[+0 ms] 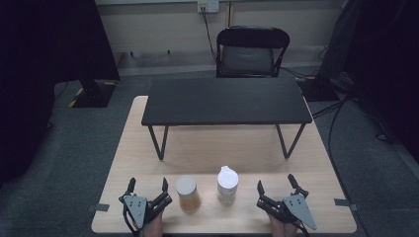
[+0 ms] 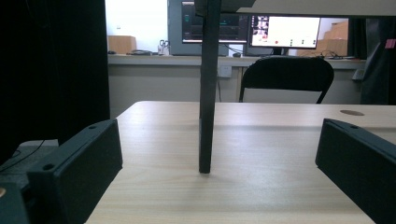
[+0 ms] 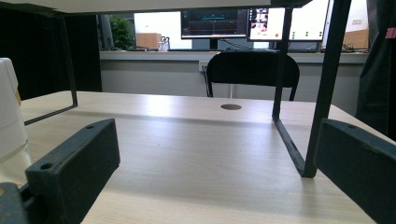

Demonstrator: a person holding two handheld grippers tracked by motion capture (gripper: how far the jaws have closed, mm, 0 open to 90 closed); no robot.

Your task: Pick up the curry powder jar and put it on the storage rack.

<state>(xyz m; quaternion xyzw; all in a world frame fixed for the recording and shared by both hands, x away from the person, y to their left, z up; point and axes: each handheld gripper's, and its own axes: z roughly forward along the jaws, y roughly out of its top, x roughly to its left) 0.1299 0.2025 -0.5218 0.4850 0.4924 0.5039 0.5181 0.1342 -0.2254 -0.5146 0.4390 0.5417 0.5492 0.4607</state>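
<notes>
**A:** Wide shot first: a pale worktop carries a black stand across its far half, with a chair beyond it. How far along is the job?

**B:** By my reading, it has not begun. Two containers stand upright side by side near the front edge, between the hands: a jar with amber contents and a grey lid on the left, and a white-capped bottle on the right. Both look closed and neither is touched. Everything is left to do.

**A:** And the hands?

**B:** Both come in low from the front edge. The left claw sits just left of the jar, jaws spread wide and pointing away from the person, holding nothing. From its own camera the jaws flank a leg of the stand.

**A:** The right one?

**B:** The right claw mirrors it, just right of the bottle, released and empty. Its camera catches the bottle at the left edge.
</notes>
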